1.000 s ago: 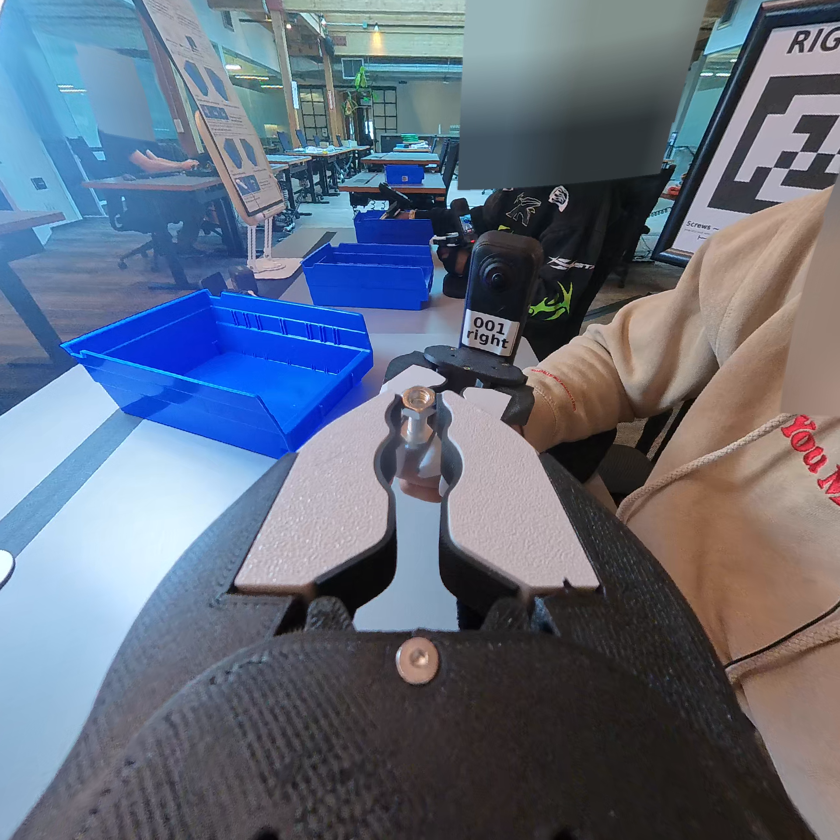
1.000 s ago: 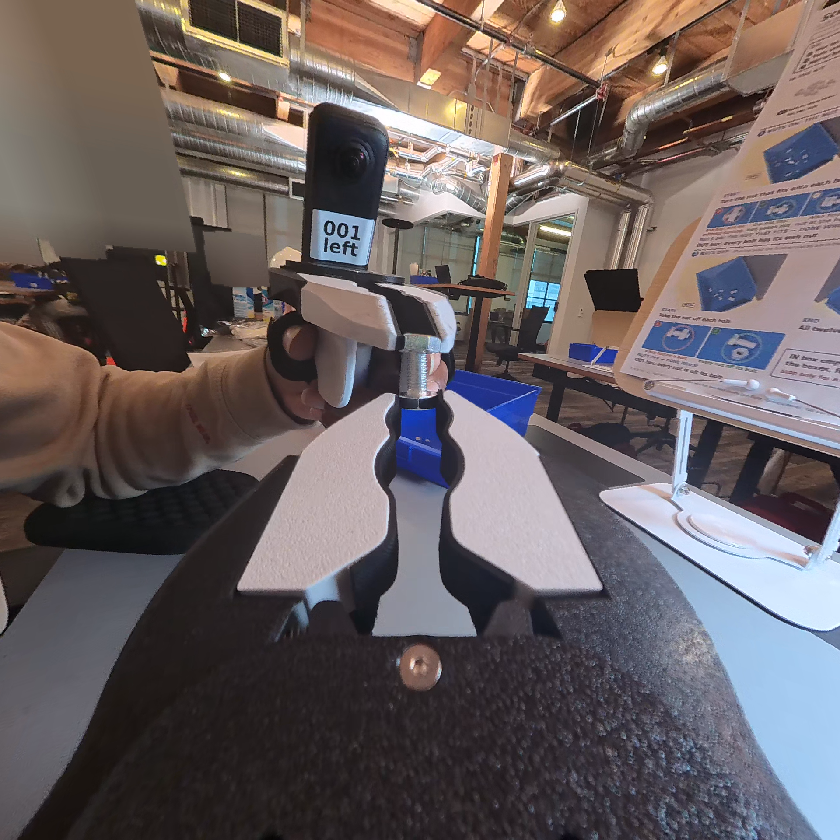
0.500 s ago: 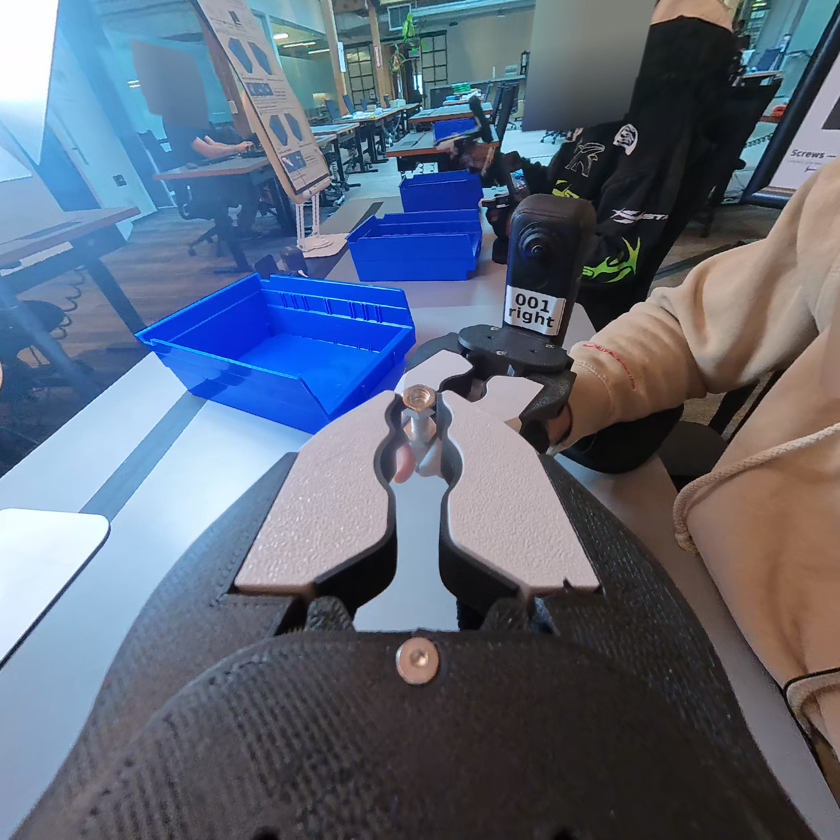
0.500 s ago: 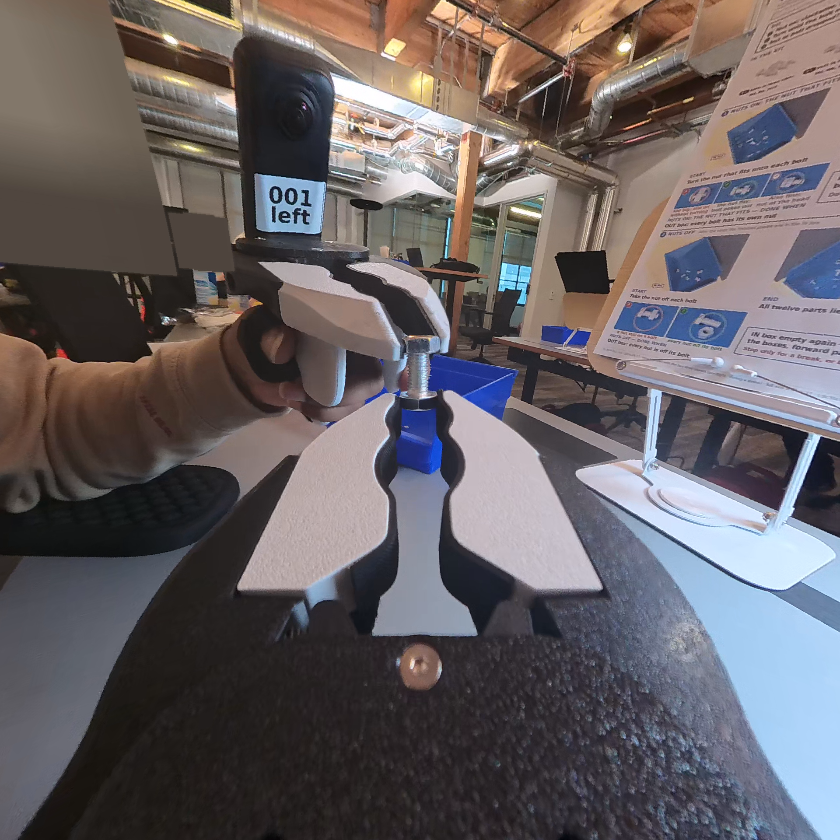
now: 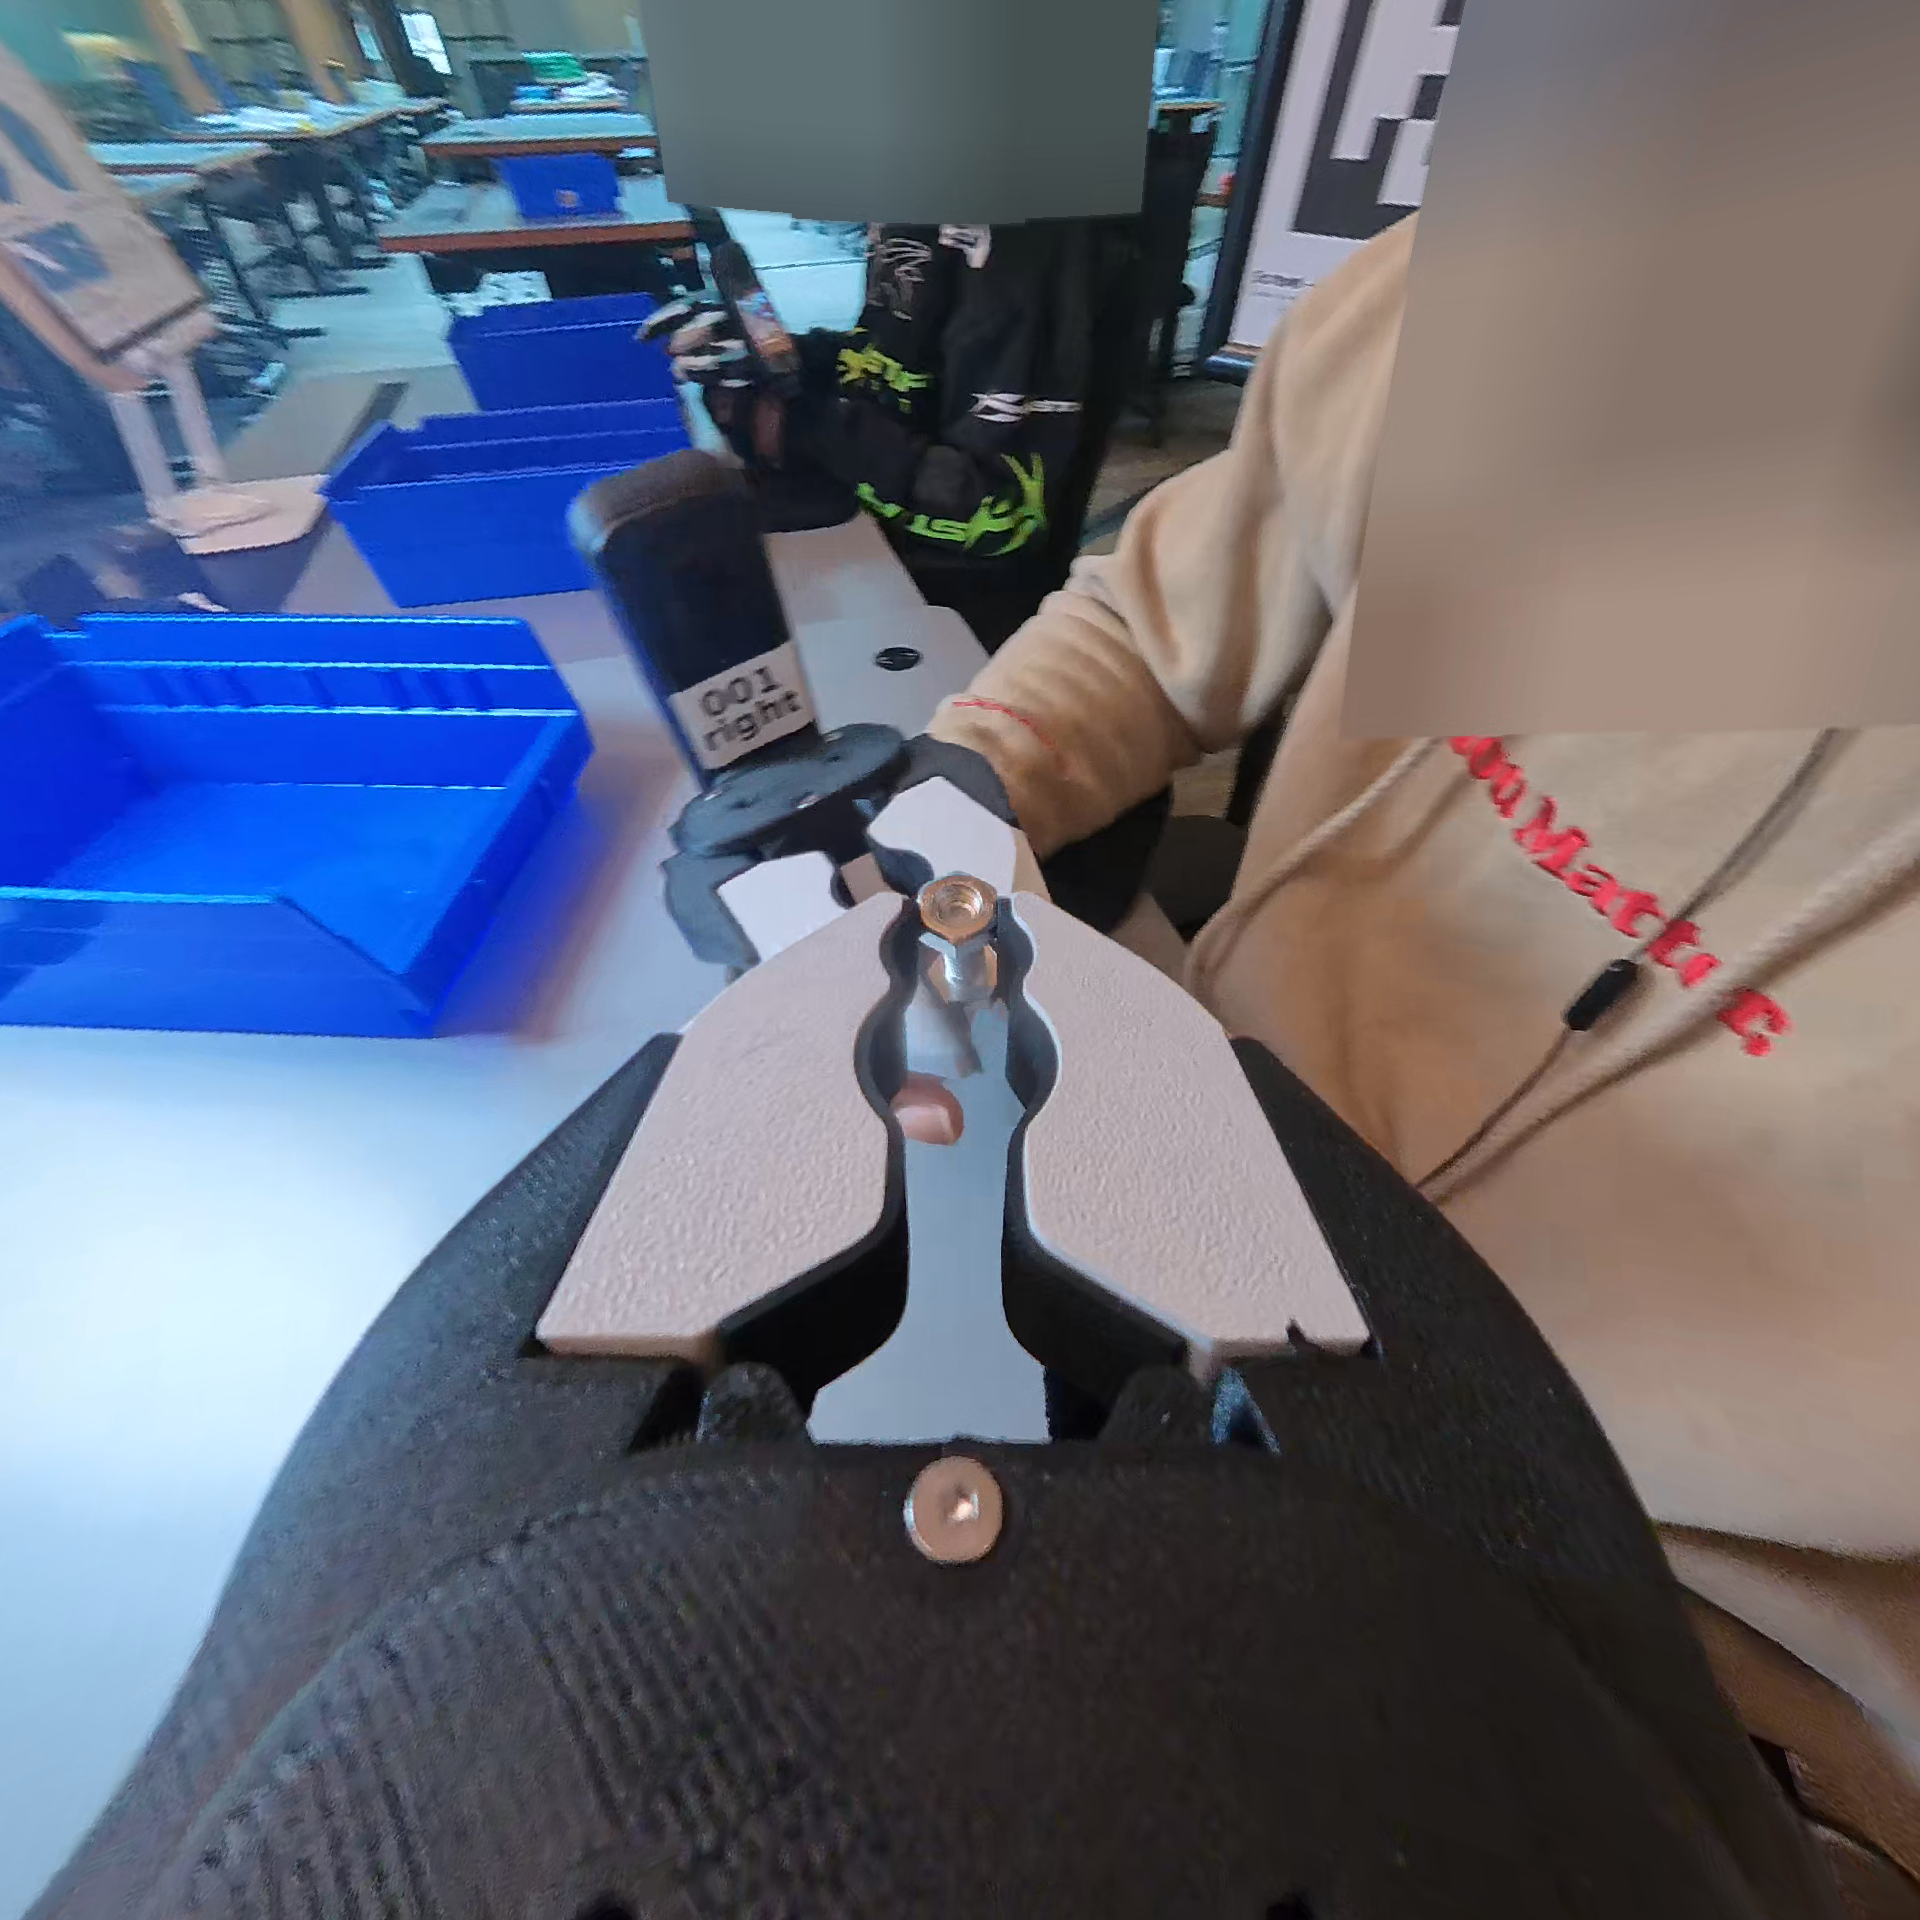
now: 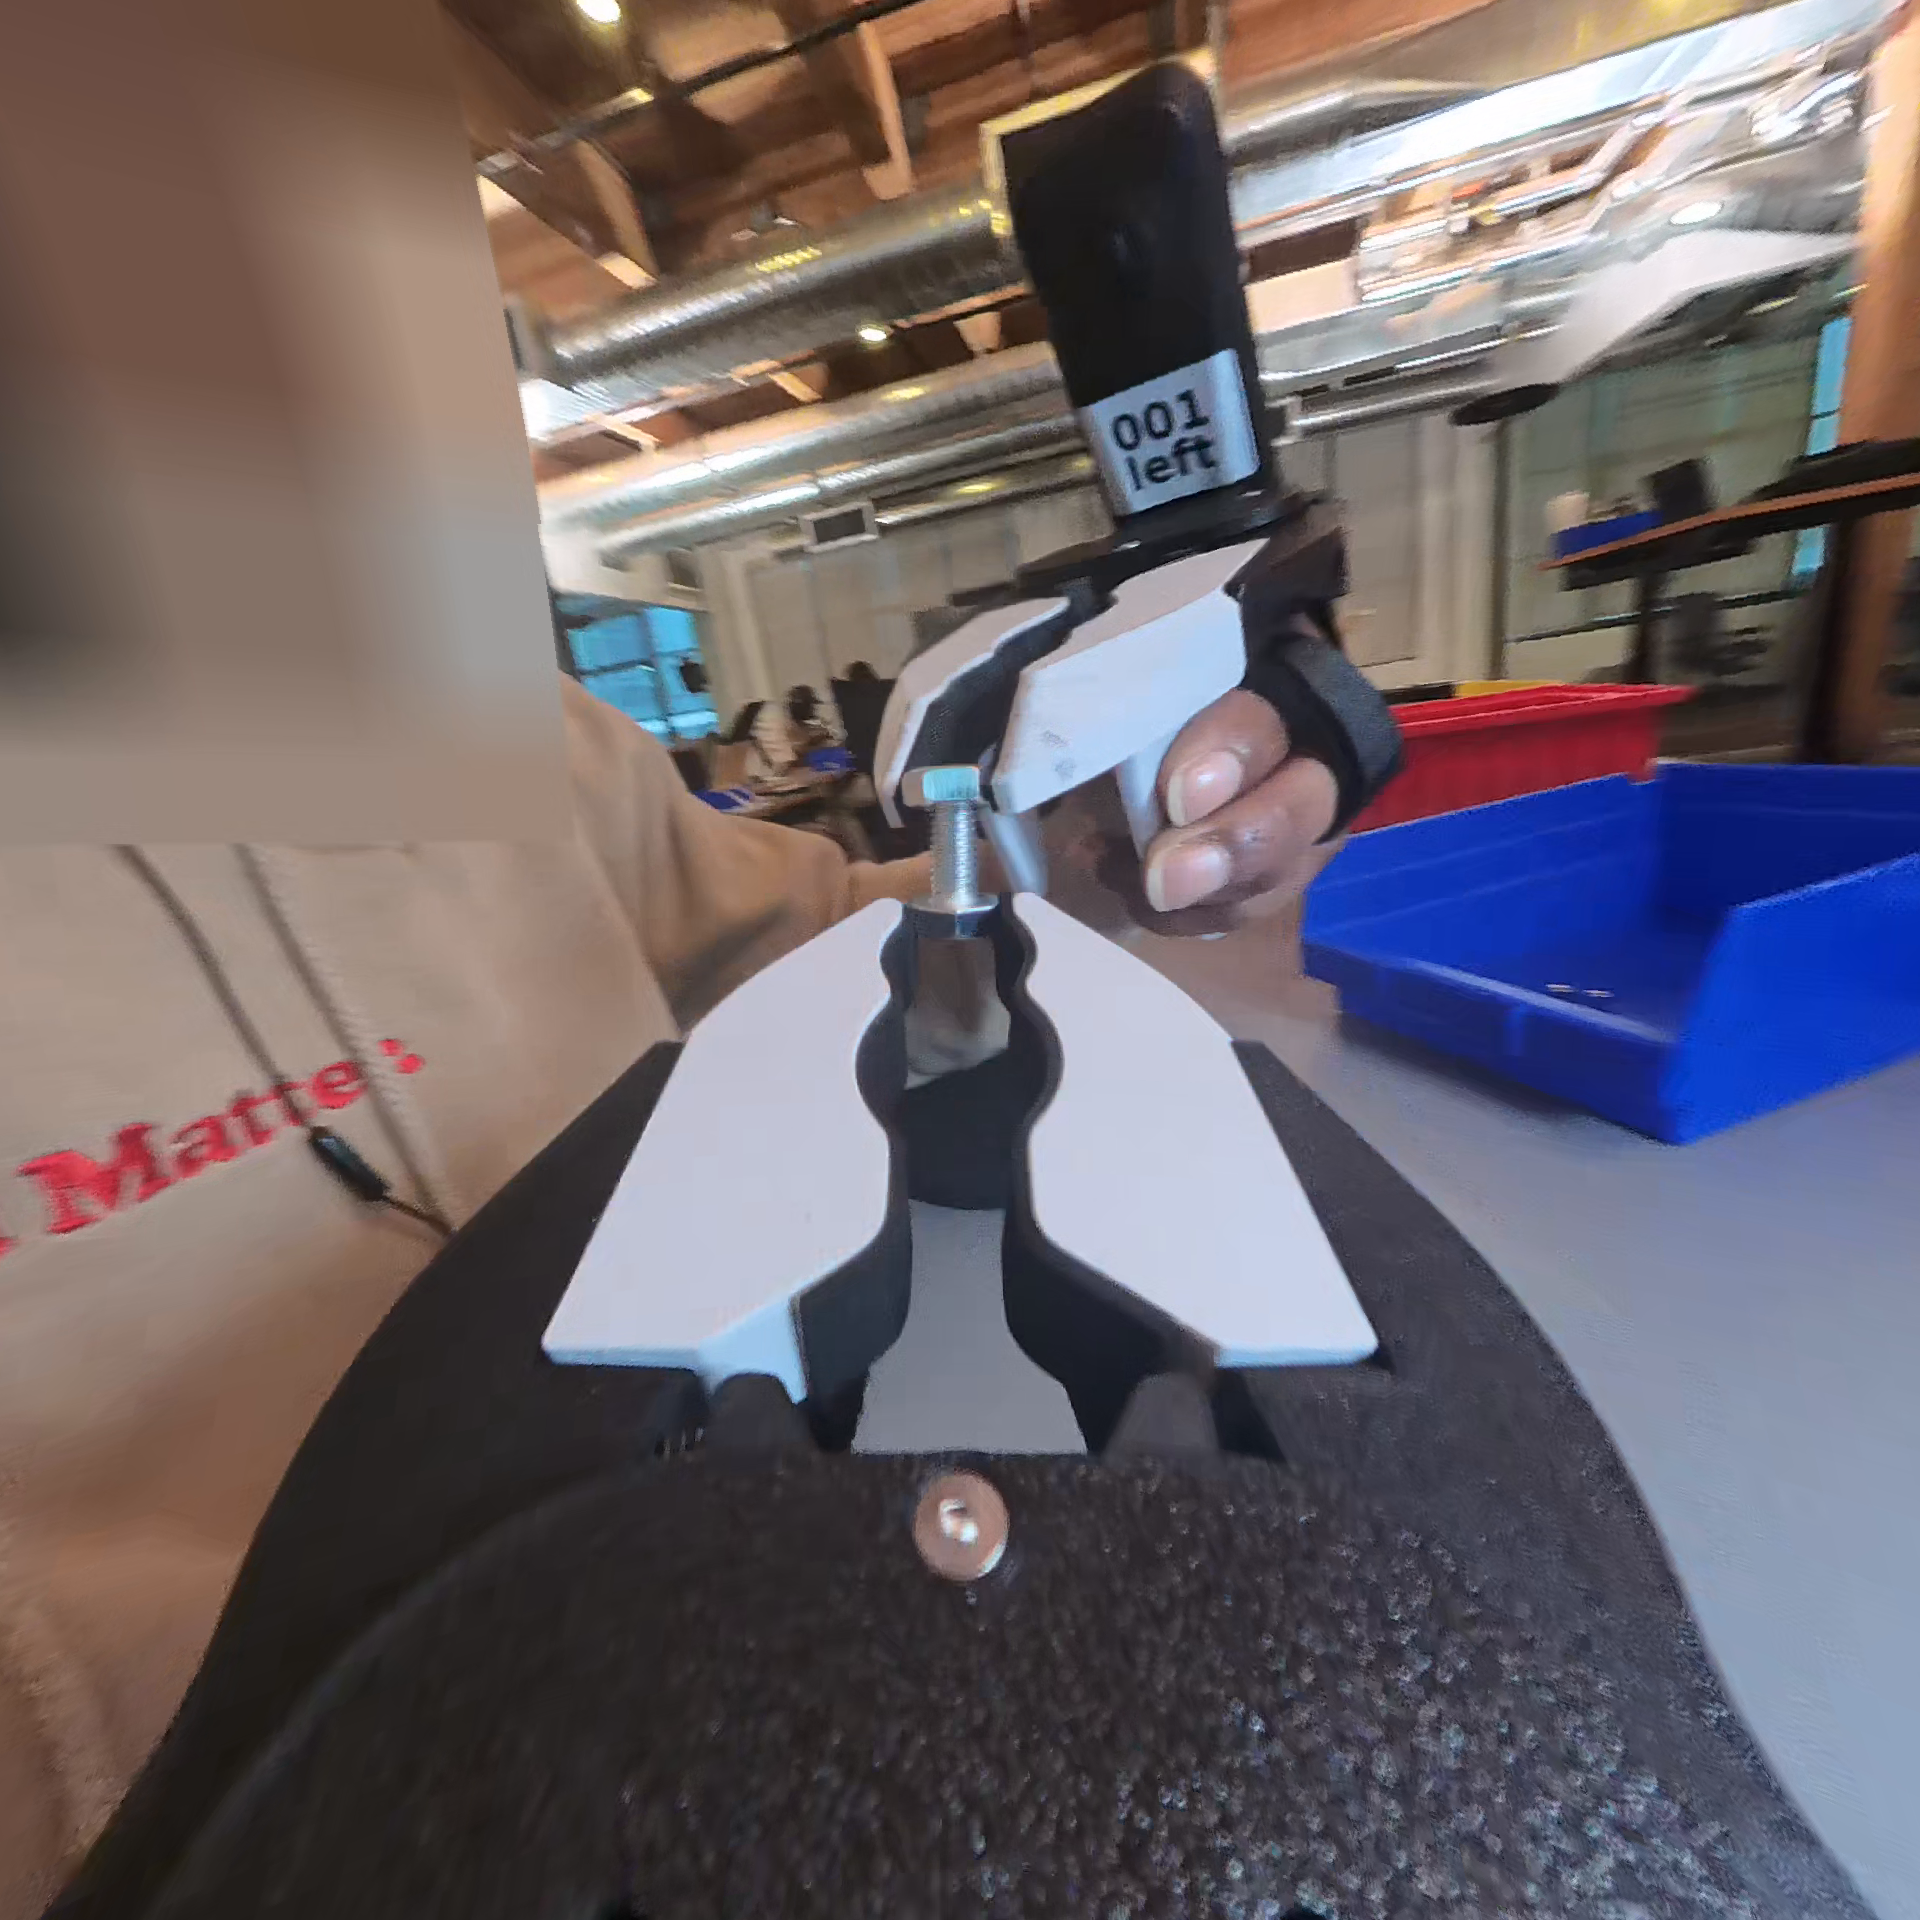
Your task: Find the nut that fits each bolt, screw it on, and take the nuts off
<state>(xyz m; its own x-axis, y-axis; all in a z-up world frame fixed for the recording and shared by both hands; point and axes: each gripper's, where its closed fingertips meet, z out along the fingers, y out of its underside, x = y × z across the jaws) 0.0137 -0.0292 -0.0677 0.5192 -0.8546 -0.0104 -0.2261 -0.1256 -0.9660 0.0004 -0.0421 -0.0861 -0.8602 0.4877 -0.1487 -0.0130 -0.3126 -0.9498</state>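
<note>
A silver bolt (image 6: 954, 852) stands upright between my two grippers, above the grey table (image 6: 1558, 1299). My left gripper (image 5: 956, 914) is shut on the bolt's head (image 5: 956, 906). It also shows in the right wrist view (image 6: 935, 790), gripping the hex head from above. My right gripper (image 6: 951, 920) is shut on a dark nut (image 6: 951, 922) that sits on the lower end of the thread. In the left wrist view, the right gripper (image 5: 883, 862) shows just beyond my fingertips. Both hold the bolt close to the operator's beige hoodie (image 5: 1558, 1039).
A blue bin (image 5: 260, 831) sits on the table left of the grippers, with more blue bins (image 5: 499, 488) behind it. It also shows at the right (image 6: 1662, 987), in front of a red bin (image 6: 1507, 748). A person in a black jacket (image 5: 956, 416) sits across the table. My left and right fingertips are right by each other.
Both grippers have swung toward the operator's chest, still joined by the bolt and nut. In the right wrist view the left gripper moved from left to right, and the instruction board left the frame.
</note>
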